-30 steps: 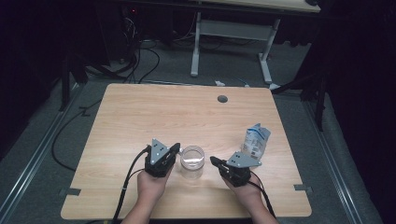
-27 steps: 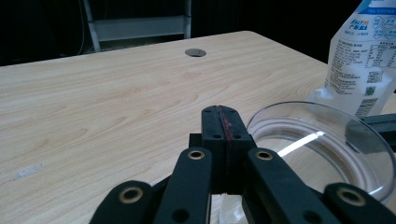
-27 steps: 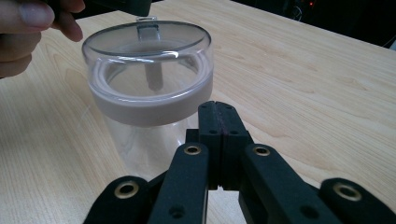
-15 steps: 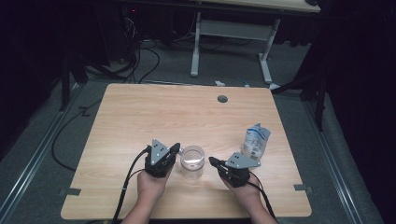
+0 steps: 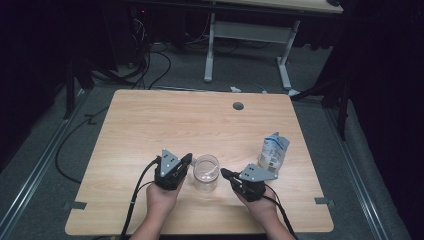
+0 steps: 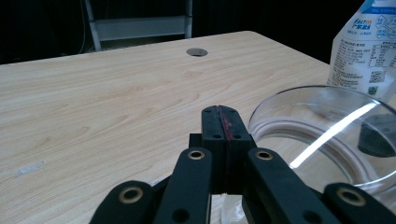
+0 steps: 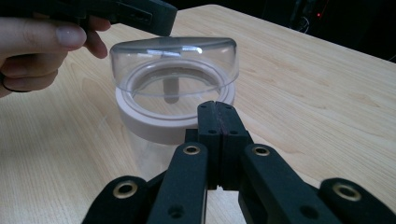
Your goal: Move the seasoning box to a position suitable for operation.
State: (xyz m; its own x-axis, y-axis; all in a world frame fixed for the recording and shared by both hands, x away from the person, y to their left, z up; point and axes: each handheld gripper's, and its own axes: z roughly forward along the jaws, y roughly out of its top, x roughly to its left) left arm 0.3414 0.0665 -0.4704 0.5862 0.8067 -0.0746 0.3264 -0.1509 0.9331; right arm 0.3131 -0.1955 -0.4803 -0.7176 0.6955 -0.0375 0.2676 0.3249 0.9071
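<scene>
A clear jar [image 5: 206, 173] with a domed lid stands upright on the tabletop [image 5: 200, 120], looking empty, between the left gripper [image 5: 186, 160] and right gripper [image 5: 225, 173], whose fingers are clenched on nothing; a pouch [image 5: 273, 152] stands right.

Nothing has shifted — both hands, jar [image 5: 206, 173] and pouch [image 5: 273, 151] lie as before.

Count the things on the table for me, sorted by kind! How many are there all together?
Clear jar with a lid: 1
White and blue pouch: 1
Black grippers, left gripper and right gripper, both shut and empty: 2
Total: 4
</scene>
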